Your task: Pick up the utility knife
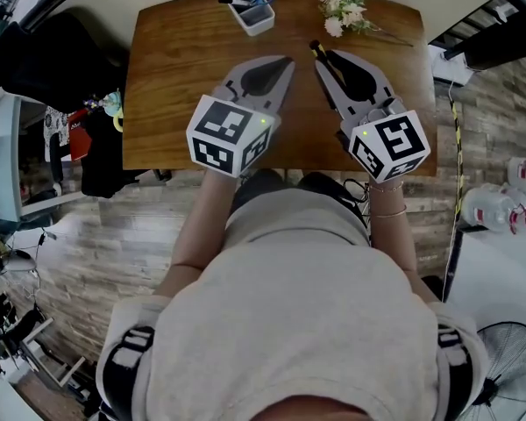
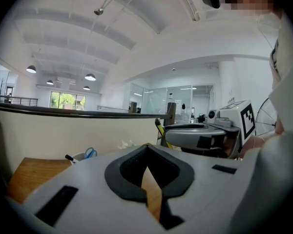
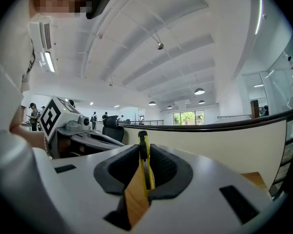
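Note:
The yellow and black utility knife [image 3: 145, 165] stands on edge between the jaws of my right gripper [image 3: 144, 147], which is shut on it. Its tip pokes out past the jaw tips. In the head view the right gripper [image 1: 322, 60] hangs over the right half of the wooden table [image 1: 175, 77], with the knife [image 1: 316, 49] at its front end. From the left gripper view the knife [image 2: 161, 132] shows as a yellow strip ahead of the right gripper's nose. My left gripper [image 1: 287, 60] hovers beside it on the left. Its jaws [image 2: 147, 146] meet at the tips with nothing in them.
A white holder [image 1: 252, 11] with blue scissors and a pen stands at the table's far edge. A small bunch of white flowers [image 1: 344, 9] lies to its right. A dark chair with clothes [image 1: 53, 60] stands left of the table, bottles [image 1: 500, 204] and a fan [image 1: 508, 367] to the right.

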The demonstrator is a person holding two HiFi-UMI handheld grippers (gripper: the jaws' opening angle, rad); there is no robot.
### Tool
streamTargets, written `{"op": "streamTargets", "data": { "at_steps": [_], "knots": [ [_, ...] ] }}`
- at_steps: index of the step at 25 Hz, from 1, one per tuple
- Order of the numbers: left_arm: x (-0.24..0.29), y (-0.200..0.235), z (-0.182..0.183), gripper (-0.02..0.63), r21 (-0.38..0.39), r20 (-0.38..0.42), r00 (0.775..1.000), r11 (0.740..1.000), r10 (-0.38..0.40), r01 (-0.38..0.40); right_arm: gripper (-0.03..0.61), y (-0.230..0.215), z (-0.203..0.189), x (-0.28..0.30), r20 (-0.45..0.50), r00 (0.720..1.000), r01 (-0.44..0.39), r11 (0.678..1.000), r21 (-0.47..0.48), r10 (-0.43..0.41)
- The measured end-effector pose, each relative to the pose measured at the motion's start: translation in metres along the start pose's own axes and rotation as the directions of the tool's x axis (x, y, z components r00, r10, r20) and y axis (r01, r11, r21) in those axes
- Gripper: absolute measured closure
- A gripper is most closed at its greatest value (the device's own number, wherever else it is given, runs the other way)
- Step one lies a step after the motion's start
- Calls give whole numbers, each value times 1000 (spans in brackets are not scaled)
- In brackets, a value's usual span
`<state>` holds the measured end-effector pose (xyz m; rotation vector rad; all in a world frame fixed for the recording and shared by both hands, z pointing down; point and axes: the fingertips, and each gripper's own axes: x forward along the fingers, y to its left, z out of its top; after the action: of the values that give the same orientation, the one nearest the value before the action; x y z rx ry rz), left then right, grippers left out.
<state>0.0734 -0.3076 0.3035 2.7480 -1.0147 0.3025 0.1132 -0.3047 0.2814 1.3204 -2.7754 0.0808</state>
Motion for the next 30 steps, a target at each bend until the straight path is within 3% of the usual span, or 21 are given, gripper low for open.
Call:
{"op": "streamTargets", "data": {
  "at_steps": [18, 30],
  "knots": [
    [8, -13, -22, 601, -36, -48, 998, 998, -46, 44, 499, 13, -22, -16, -40, 999, 36, 999, 21, -35],
    [4, -11, -30, 601, -62, -57, 997, 997, -56, 52, 499, 22, -29, -9, -50, 999, 12, 999, 53, -10]
  ]
}}
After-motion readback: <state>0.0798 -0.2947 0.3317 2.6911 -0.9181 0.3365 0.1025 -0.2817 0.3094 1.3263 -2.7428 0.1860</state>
